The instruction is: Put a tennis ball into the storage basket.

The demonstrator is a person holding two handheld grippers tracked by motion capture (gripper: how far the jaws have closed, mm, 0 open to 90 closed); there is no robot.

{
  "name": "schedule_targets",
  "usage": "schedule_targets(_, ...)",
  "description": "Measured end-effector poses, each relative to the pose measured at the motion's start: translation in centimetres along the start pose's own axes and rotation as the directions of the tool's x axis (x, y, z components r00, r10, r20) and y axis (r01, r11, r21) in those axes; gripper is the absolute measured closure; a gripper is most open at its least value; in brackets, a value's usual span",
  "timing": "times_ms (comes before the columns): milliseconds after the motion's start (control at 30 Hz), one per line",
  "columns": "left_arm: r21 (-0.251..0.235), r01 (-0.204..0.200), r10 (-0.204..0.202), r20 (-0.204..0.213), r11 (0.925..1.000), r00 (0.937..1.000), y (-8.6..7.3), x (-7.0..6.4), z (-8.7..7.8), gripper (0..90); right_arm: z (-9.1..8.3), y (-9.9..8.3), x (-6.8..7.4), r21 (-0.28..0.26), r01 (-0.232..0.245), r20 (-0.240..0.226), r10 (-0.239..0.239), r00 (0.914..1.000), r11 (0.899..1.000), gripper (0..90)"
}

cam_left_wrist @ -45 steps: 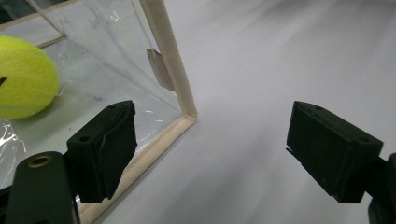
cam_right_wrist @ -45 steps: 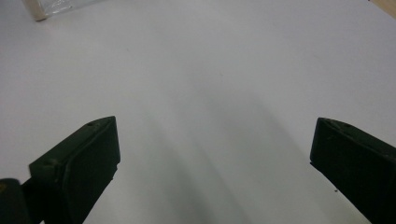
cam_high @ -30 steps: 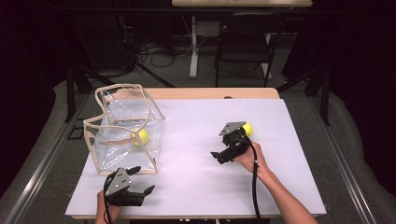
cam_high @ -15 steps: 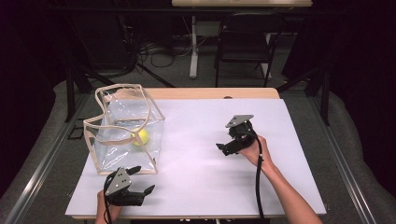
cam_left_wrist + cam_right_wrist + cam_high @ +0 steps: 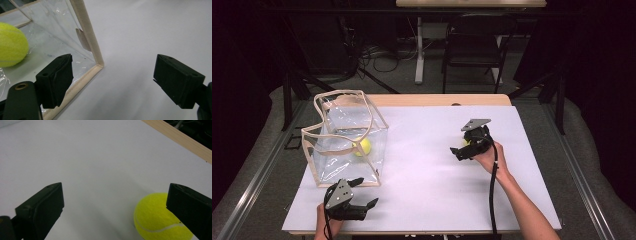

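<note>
A clear plastic bag [image 5: 344, 137] with beige trim stands open on the left of the white sheet, and a yellow tennis ball [image 5: 362, 146] lies inside it. My left gripper [image 5: 364, 192] rests open near the front edge, just in front of the bag. In the left gripper view the bag's trimmed corner [image 5: 87, 37] and the ball inside [image 5: 12, 45] lie beyond the open left gripper [image 5: 113, 57]. My right gripper [image 5: 460, 150] hangs at mid-right over a second tennis ball [image 5: 160, 218]. That ball sits low by the right jaw of the open right gripper [image 5: 115, 190] and is not held.
The white sheet [image 5: 427, 170] covers a wooden table whose bare edge [image 5: 437, 100] runs along the back. That same wooden edge [image 5: 180, 138] lies just beyond the loose ball. A chair and cables stand on the floor behind the table.
My right gripper has moved right and toward the back, over the loose tennis ball, which it now mostly hides in the high view. The left gripper has not moved.
</note>
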State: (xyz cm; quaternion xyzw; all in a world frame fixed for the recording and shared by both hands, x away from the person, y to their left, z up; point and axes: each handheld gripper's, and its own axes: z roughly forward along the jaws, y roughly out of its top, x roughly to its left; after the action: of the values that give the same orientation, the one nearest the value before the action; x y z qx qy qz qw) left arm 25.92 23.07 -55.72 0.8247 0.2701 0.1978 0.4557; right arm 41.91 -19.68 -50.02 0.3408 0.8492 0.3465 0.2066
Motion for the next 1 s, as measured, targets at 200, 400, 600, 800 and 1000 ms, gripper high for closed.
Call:
schedule_targets(200,-0.003,0.003,-0.003,0.0,1.0,1.0,0.0,0.0,0.0,16.0,0.0,-0.2,-1.0,-0.005,-0.025,0.017,0.025,0.9995,1.0,0.6)
schedule_targets(400,-0.004,0.0,0.0,0.001,1.0,1.0,0.0,0.0,0.0,16.0,0.2,-0.6,-1.9,-0.011,-0.062,0.038,0.062,0.9973,0.998,0.4)
schedule_targets(600,-0.003,0.003,-0.003,0.001,1.0,1.0,0.0,0.0,0.1,16.0,0.4,-0.9,-2.6,-0.007,-0.081,0.054,0.081,0.9952,0.997,0.4)
schedule_targets(800,-0.002,0.002,-0.002,0.001,1.0,1.0,0.0,0.0,0.0,16.0,0.7,-1.2,-3.1,0.003,-0.1,0.061,0.1,0.9932,0.995,0.4)
schedule_targets(1000,-0.002,0.003,-0.003,0.001,1.0,1.0,0.0,0.0,0.1,16.0,1.3,-1.6,-3.6,0.018,-0.125,0.069,0.124,0.9899,0.992,0.1)
